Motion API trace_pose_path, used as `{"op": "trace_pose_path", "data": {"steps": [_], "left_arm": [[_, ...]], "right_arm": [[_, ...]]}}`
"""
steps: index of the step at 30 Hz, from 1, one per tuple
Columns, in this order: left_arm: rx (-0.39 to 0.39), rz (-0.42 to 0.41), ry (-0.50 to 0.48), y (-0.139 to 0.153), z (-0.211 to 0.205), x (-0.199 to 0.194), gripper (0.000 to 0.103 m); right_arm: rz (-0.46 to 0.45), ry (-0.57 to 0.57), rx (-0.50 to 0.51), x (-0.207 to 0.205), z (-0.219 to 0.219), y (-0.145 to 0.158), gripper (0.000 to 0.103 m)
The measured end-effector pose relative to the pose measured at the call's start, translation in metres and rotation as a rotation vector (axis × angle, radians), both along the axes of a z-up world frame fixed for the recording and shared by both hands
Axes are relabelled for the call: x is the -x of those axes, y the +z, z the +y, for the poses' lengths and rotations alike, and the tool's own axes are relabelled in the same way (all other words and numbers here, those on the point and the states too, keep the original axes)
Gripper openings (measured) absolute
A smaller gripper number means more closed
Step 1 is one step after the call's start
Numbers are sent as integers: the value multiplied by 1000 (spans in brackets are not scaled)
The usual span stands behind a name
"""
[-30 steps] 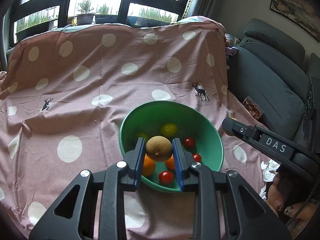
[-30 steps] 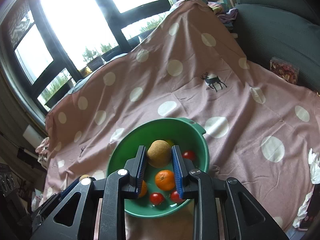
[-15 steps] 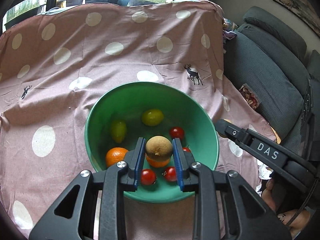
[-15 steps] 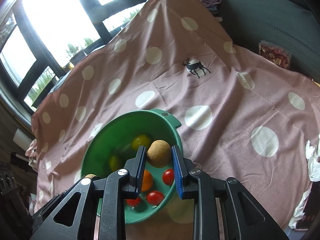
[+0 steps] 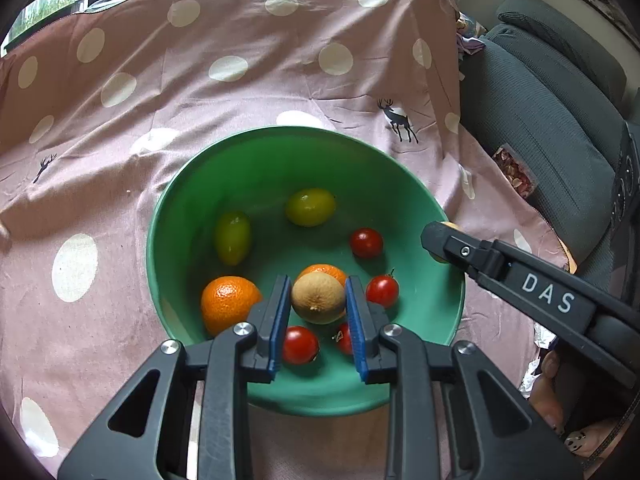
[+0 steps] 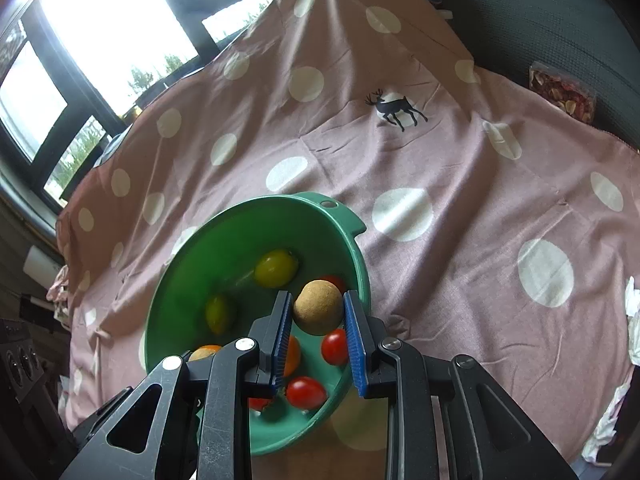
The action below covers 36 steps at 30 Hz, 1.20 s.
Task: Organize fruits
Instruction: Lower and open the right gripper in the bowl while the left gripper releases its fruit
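Note:
A green bowl [image 5: 248,172] sits on a pink dotted cloth and holds two oranges [image 5: 228,304], two yellow-green citrus fruits [image 5: 310,207] and several cherry tomatoes [image 5: 366,243]. My left gripper [image 5: 318,280] is shut on a round brown fruit [image 5: 318,300], low over the bowl's near side. My right gripper [image 6: 316,294] is shut on a second brown fruit [image 6: 318,308] just inside the right rim of the bowl [image 6: 256,208]. In the left wrist view the right gripper's arm [image 5: 520,276] reaches in over that rim.
The pink dotted cloth [image 5: 120,140] covers the whole surface and rises at the back toward windows. A grey sofa [image 5: 552,112] with a snack packet [image 5: 514,168] stands to the right. Crumpled white tissue [image 6: 632,308] lies at the cloth's right edge.
Both grippers have come down and closer to the bowl, which now fills more of each view. Each still grips its brown fruit.

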<state>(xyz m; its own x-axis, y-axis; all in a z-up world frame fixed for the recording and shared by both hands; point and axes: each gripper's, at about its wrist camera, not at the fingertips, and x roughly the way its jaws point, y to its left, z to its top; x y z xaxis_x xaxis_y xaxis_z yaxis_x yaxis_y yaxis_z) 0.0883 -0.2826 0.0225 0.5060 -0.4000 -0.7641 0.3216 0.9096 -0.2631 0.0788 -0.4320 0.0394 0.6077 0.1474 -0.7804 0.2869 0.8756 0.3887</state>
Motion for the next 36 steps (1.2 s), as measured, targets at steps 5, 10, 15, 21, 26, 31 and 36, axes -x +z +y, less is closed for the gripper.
{"op": "trace_pose_path", "data": {"steps": [5, 10, 15, 21, 26, 31, 36], "left_arm": [[-5, 8, 6, -3, 1, -2, 27], [-15, 14, 5, -7, 1, -3, 27], [-29, 15, 9, -10, 0, -4, 27], [-31, 14, 8, -10, 0, -4, 27], [-31, 15, 11, -10, 1, -4, 27], [-20, 18, 18, -10, 4, -4, 27], [-27, 15, 18, -10, 5, -4, 27]], "right_arm": [[8, 8, 4, -2, 2, -1, 27], [12, 19, 4, -4, 2, -3, 27], [12, 22, 6, -5, 3, -3, 27], [15, 22, 12, -5, 3, -4, 27], [16, 23, 17, -6, 3, -4, 27], [18, 25, 24, -6, 4, -4, 27], [22, 27, 45, -6, 7, -3, 27]]}}
